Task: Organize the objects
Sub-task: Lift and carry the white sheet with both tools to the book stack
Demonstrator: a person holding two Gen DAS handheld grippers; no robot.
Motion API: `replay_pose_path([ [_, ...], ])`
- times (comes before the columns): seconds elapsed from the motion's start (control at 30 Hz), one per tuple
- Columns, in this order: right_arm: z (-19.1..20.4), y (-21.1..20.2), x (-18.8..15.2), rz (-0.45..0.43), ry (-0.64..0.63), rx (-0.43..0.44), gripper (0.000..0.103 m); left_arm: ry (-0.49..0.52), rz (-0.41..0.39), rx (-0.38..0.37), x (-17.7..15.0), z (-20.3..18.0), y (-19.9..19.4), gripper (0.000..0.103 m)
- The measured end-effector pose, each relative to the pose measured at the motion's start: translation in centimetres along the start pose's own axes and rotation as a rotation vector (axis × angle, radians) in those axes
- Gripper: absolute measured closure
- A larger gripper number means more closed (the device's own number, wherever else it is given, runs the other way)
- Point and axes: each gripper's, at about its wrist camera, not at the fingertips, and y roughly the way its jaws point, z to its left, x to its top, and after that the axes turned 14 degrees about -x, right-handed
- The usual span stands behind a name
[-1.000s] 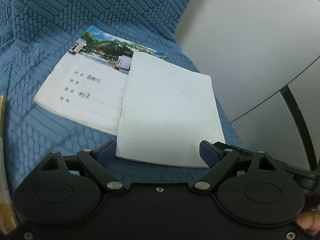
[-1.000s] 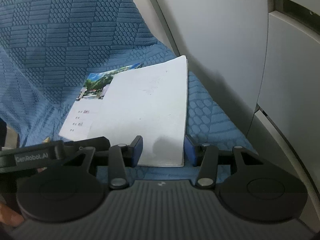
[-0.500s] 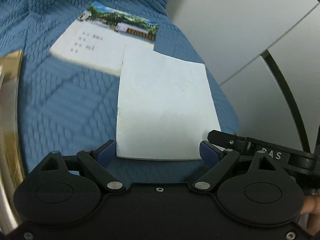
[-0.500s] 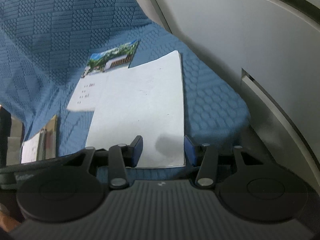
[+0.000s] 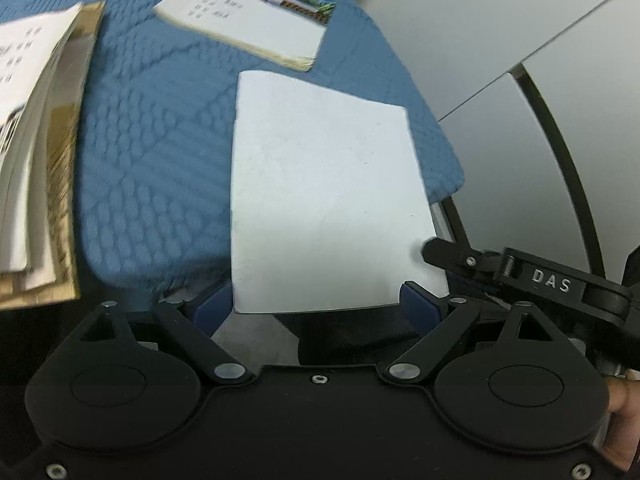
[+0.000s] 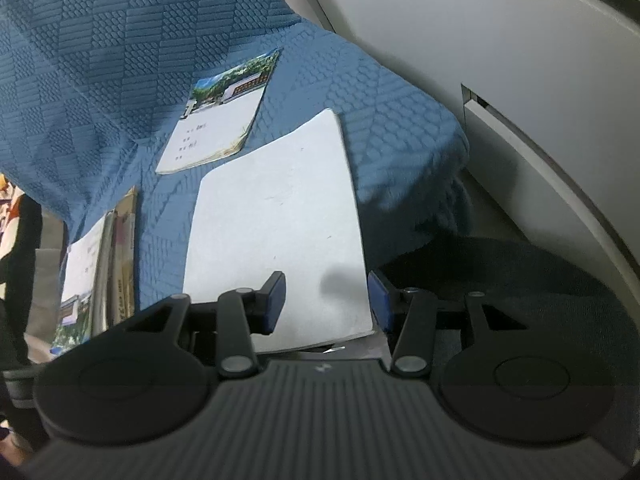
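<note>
A plain white booklet [image 5: 328,200] [image 6: 276,240] hangs just above the blue quilted cover [image 5: 152,140], and its near end reaches past the cover's edge. My left gripper [image 5: 316,300] spans its full width, with a blue pad pressed on each side edge. My right gripper [image 6: 326,300] stands half open at the booklet's right near corner. Its left finger [image 6: 274,300] lies over the page and its right pad sits beside the edge. It pinches nothing that I can see. A notebook with a photo cover [image 5: 248,20] [image 6: 220,120] lies flat farther back.
A stack of books and notebooks [image 5: 36,140] [image 6: 100,264] lies at the left edge of the cover. Pale grey panels [image 5: 520,80] [image 6: 480,40] close off the right side. Below the cover's near edge it is dark. A person's fingertip [image 5: 620,396] shows at the lower right.
The white booklet has come off the photo notebook and travelled toward the cover's near edge with both grippers. The stack at the left has come into view. Neither jaw gap changed.
</note>
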Motion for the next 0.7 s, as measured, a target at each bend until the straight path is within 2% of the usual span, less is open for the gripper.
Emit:
replay_pose_path([
  [0.2, -3.0, 1.2, 0.0, 0.058, 0.101, 0.041, 0.053, -0.132, -0.048, -0.073, 0.2, 3.4, -1.4, 0.017],
  [0.33, -4.3, 2.7, 0.1, 0.133, 0.183, 0.111, 0.053, -0.243, -0.045, -0.138, -0.1, 5.5, -1.7, 0.033],
  [0.43, -4.5, 4.0, 0.0, 0.182, 0.232, 0.176, 0.047, -0.304, -0.033, -0.187, -0.4, 6.6, -1.5, 0.039],
  [0.5, -4.5, 4.7, 0.0, 0.206, 0.254, 0.187, 0.046, -0.339, -0.027, -0.21, -0.4, 7.4, -1.1, 0.04],
  [0.63, -4.7, 5.9, -0.2, 0.252, 0.286, 0.233, 0.046, -0.397, -0.03, -0.23, -0.5, 8.6, -0.5, 0.057],
  [0.7, -4.7, 6.3, -0.3, 0.268, 0.297, 0.246, 0.046, -0.415, -0.035, -0.227, -0.6, 9.1, -0.3, 0.061],
])
